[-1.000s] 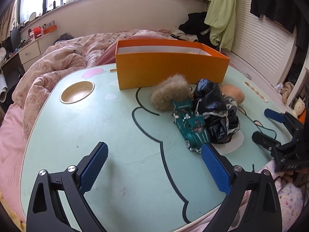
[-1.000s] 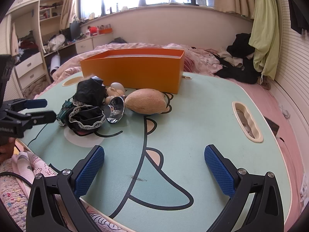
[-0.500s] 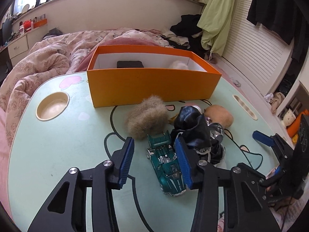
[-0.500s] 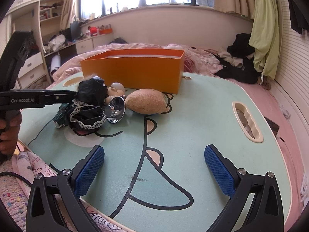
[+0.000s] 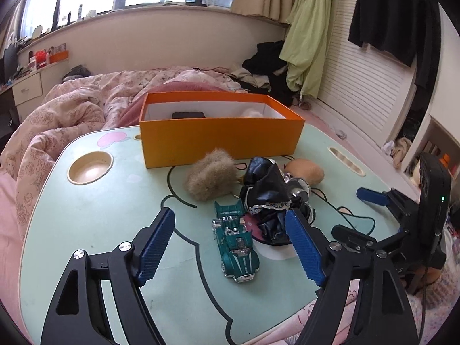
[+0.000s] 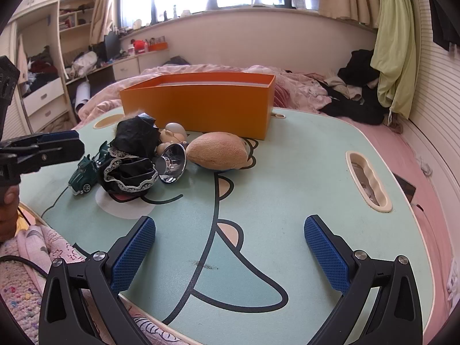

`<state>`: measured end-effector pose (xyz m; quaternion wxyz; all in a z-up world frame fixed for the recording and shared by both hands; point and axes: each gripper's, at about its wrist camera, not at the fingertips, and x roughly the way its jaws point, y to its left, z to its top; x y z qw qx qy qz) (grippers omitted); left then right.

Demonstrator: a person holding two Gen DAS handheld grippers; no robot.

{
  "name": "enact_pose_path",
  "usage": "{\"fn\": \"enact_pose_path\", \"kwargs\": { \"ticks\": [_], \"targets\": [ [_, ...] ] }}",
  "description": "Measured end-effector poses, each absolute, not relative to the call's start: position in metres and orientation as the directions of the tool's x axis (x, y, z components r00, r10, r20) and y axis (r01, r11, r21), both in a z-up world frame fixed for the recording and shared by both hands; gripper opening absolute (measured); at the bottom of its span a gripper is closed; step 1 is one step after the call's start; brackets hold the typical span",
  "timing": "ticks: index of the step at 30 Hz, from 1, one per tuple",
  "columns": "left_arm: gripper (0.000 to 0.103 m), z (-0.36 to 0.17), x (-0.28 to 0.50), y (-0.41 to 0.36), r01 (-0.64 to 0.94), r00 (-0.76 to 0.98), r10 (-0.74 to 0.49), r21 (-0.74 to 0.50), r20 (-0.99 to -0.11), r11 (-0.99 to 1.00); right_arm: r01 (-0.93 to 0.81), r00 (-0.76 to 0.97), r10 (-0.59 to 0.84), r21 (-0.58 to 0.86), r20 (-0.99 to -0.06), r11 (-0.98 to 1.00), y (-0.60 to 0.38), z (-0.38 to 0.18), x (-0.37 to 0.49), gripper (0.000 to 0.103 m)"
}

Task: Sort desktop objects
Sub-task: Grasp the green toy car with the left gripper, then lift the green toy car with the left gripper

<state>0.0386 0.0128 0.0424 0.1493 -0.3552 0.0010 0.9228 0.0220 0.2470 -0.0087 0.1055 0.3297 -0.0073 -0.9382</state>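
Note:
A green toy car (image 5: 235,244) lies on the mint table (image 5: 86,218), between the blue pads of my open left gripper (image 5: 230,247), which hovers above it. Beside the car are a black lace-trimmed cloth (image 5: 267,201), a furry brown puff (image 5: 210,175), a tan plush (image 5: 304,169) and a chrome funnel (image 6: 172,164). The orange box (image 5: 221,141) stands behind them, with a dark item and a white item inside. My right gripper (image 6: 230,247) is open and empty over the bare near table. The car (image 6: 84,172) and my left gripper (image 6: 43,146) show in the right wrist view.
A round cup recess (image 5: 90,168) is at the table's left, and a long slot (image 6: 368,181) at its right edge. A pink quilt (image 5: 72,115) lies behind the table. A cable (image 5: 353,215) runs on the table near my right gripper (image 5: 373,201).
My left gripper swung from the table's left over to the green car, narrowed around it, then opened wider again and lifted back a little. The right gripper has not moved.

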Motion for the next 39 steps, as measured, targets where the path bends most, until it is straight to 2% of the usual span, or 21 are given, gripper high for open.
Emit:
{"fn": "enact_pose_path", "kwargs": {
  "ticks": [3, 5, 6, 7, 9, 12, 17, 18, 20, 21, 22, 25, 30, 32, 33, 34, 35, 39],
  "targets": [
    [0.079, 0.027, 0.024, 0.021, -0.262, -0.651, 0.225, -0.064, -0.724, -0.963, 0.193, -0.760, -0.202, 0.083, -0.617, -0.978, 0.247, -0.009, 0.022, 0.103],
    [0.067, 0.021, 0.021, 0.017, -0.270, -0.626, 0.262, -0.110, -0.735, -0.956, 0.193, -0.760, -0.202, 0.083, -0.617, -0.978, 0.247, -0.009, 0.022, 0.103],
    [0.051, 0.020, 0.022, 0.014, -0.269, -0.624, 0.274, -0.128, -0.732, -0.955, 0.192, -0.761, -0.202, 0.083, -0.617, -0.978, 0.247, -0.009, 0.022, 0.103],
    [0.038, 0.020, 0.023, 0.010, -0.263, -0.624, 0.279, -0.140, -0.730, -0.955, 0.192, -0.760, -0.202, 0.083, -0.617, -0.978, 0.247, -0.009, 0.022, 0.103],
    [0.033, 0.018, 0.026, 0.003, -0.265, -0.614, 0.300, -0.168, -0.730, -0.949, 0.190, -0.761, -0.199, 0.082, -0.617, -0.978, 0.247, -0.009, 0.022, 0.103],
    [0.032, 0.018, 0.035, -0.003, -0.266, -0.626, 0.303, -0.169, -0.719, -0.949, 0.186, -0.762, -0.197, 0.083, -0.617, -0.979, 0.247, -0.009, 0.022, 0.103],
    [0.032, 0.018, 0.051, -0.001, -0.282, -0.656, 0.268, -0.100, -0.705, -0.954, 0.185, -0.762, -0.196, 0.083, -0.617, -0.979, 0.247, -0.009, 0.022, 0.103],
    [0.035, 0.019, 0.051, 0.000, -0.282, -0.657, 0.262, -0.092, -0.707, -0.955, 0.185, -0.762, -0.196, 0.083, -0.617, -0.979, 0.247, -0.009, 0.022, 0.103],
    [0.051, 0.019, 0.047, 0.004, -0.276, -0.653, 0.243, -0.073, -0.717, -0.958, 0.182, -0.763, -0.194, 0.083, -0.617, -0.980, 0.247, -0.009, 0.022, 0.103],
    [0.067, 0.018, 0.043, 0.006, -0.270, -0.649, 0.229, -0.062, -0.725, -0.961, 0.180, -0.763, -0.193, 0.083, -0.617, -0.980, 0.247, -0.009, 0.022, 0.103],
    [0.071, 0.018, 0.041, 0.009, -0.264, -0.649, 0.214, -0.047, -0.730, -0.963, 0.180, -0.764, -0.192, 0.083, -0.616, -0.980, 0.247, -0.009, 0.022, 0.103],
    [0.071, 0.021, 0.034, 0.013, -0.270, -0.655, 0.210, -0.035, -0.726, -0.962, 0.175, -0.764, -0.188, 0.083, -0.617, -0.981, 0.247, -0.009, 0.022, 0.103],
    [0.071, 0.017, 0.024, 0.008, -0.264, -0.637, 0.243, -0.089, -0.732, -0.960, 0.165, -0.767, -0.180, 0.082, -0.616, -0.983, 0.247, -0.009, 0.022, 0.103],
    [0.069, 0.018, 0.025, 0.004, -0.273, -0.637, 0.265, -0.110, -0.724, -0.956, 0.163, -0.767, -0.179, 0.083, -0.616, -0.983, 0.247, -0.009, 0.022, 0.103],
    [0.056, 0.019, 0.027, 0.003, -0.280, -0.638, 0.277, -0.118, -0.718, -0.953, 0.162, -0.768, -0.178, 0.082, -0.616, -0.983, 0.247, -0.009, 0.022, 0.103],
    [0.037, 0.019, 0.029, 0.002, -0.286, -0.641, 0.283, -0.121, -0.714, -0.951, 0.162, -0.768, -0.178, 0.082, -0.615, -0.983, 0.247, -0.009, 0.022, 0.103],
    [0.030, 0.020, 0.030, 0.002, -0.289, -0.642, 0.288, -0.123, -0.711, -0.949, 0.162, -0.768, -0.178, 0.081, -0.615, -0.983, 0.246, -0.009, 0.022, 0.103],
    [0.031, 0.021, 0.040, 0.002, -0.281, -0.660, 0.273, -0.108, -0.700, -0.954, 0.162, -0.768, -0.178, 0.081, -0.615, -0.983, 0.245, -0.009, 0.021, 0.103]
  ]
}}
